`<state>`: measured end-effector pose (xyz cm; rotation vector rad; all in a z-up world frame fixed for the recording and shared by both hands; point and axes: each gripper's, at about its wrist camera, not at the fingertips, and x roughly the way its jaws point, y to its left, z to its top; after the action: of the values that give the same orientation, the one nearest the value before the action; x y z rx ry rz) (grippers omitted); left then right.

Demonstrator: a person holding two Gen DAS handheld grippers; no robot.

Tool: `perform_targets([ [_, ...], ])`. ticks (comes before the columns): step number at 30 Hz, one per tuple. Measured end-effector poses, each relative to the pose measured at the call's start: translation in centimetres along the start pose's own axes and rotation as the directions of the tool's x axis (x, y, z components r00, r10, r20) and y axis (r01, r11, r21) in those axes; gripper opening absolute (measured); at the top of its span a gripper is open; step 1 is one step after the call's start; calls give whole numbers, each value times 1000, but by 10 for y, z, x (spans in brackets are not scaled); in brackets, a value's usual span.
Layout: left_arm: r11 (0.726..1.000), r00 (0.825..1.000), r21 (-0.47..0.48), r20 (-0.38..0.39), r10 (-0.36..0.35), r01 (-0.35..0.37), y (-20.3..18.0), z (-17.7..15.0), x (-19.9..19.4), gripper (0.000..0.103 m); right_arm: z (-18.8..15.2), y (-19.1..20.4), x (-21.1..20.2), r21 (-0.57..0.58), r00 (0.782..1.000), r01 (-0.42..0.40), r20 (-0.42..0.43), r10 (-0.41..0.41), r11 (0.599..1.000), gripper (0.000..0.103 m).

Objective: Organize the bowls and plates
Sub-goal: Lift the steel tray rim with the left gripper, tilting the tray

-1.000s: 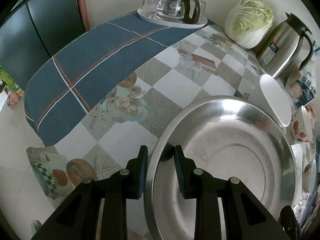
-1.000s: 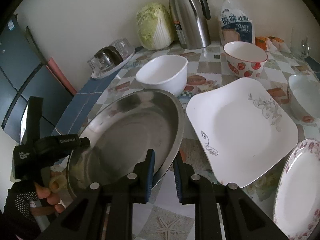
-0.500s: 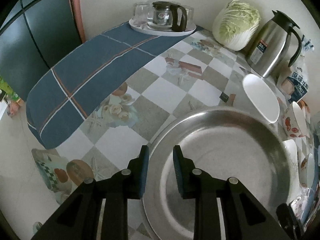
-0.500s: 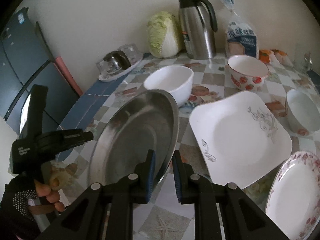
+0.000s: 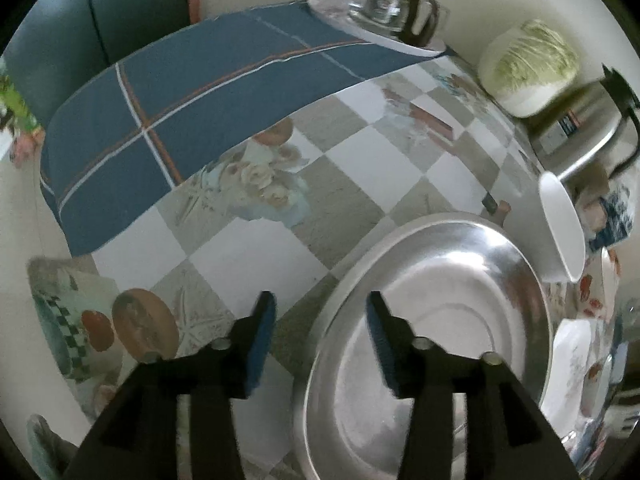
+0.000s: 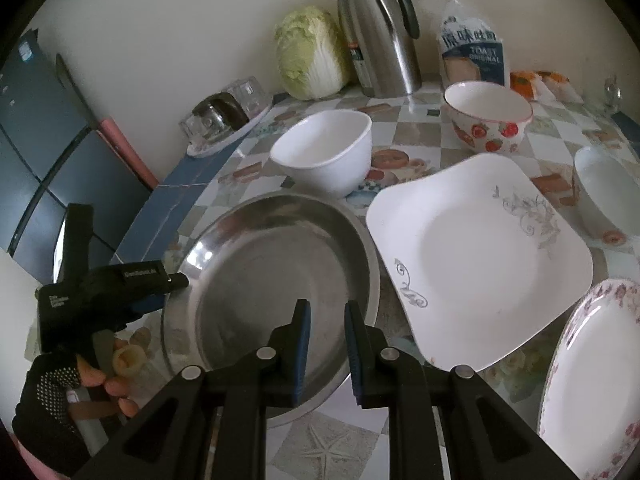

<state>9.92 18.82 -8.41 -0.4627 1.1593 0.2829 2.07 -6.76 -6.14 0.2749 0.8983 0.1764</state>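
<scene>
A large steel plate (image 5: 440, 320) (image 6: 272, 272) lies on the checked tablecloth. My left gripper (image 5: 320, 316) straddles its left rim; its jaws are opening and the pads stand clear of the metal. In the right wrist view the left gripper (image 6: 168, 292) sits at the plate's left edge in a gloved hand. My right gripper (image 6: 327, 316) is shut on the plate's near rim. Around it are a white bowl (image 6: 324, 152), a strawberry bowl (image 6: 488, 124), a square white plate (image 6: 476, 256), a floral round plate (image 6: 592, 380) and a small white bowl (image 6: 604, 188).
A cabbage (image 6: 312, 52), a steel thermos jug (image 6: 376, 28) and a bag of toast bread (image 6: 472, 52) stand along the back wall. A tray with a glass teapot (image 6: 228, 120) rests on a blue cloth (image 5: 200, 100). The table edge runs along the left.
The left jaws have opened off the steel plate's rim. The plate, tilted up half a second ago, now lies flatter on the table, with the right gripper still on it.
</scene>
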Motion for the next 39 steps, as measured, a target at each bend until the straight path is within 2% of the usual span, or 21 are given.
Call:
perform_targets([
  [7, 999, 1000, -30, -24, -17, 17, 5, 0, 9, 54, 0, -21, 3, 104, 1000, 5, -20, -3, 995, 22],
  [9, 998, 999, -50, -28, -39, 37, 9, 0, 11, 46, 0, -26, 5, 125, 1000, 2, -25, 1, 992, 32],
  [11, 997, 998, -62, -29, -54, 52, 10, 2, 11, 45, -1, -29, 7, 146, 999, 2, -32, 3, 989, 38],
  [18, 998, 998, -20, -24, -56, 56, 3, 5, 15, 44, -5, -36, 22, 204, 996, -21, -81, 38, 979, 38],
  [24, 998, 998, -3, -20, -64, 64, -1, 10, 19, 44, -9, -35, 40, 214, 992, -13, -121, 40, 977, 38],
  [29, 998, 999, 43, -11, -38, 38, -8, 11, 21, 44, -12, -33, 49, 200, 990, 7, -140, 22, 980, 38],
  [31, 998, 999, 52, -13, -41, 42, -12, 12, 22, 44, -12, -31, 49, 192, 991, 7, -135, 20, 981, 38],
  [33, 998, 998, 43, -22, -52, 53, -10, 11, 22, 35, -11, -29, 48, 176, 991, 5, -130, 18, 984, 34],
  [34, 998, 998, 41, -23, -55, 56, -10, 11, 22, 35, -11, -26, 48, 163, 992, 1, -128, 20, 987, 31],
  [35, 998, 998, 37, -24, -56, 57, -9, 11, 22, 34, -11, -23, 47, 146, 992, -2, -127, 20, 989, 23],
  [39, 998, 997, 18, -30, -66, 66, -5, 10, 21, 33, -11, -14, 45, 77, 992, 39, -122, -29, 996, 17],
])
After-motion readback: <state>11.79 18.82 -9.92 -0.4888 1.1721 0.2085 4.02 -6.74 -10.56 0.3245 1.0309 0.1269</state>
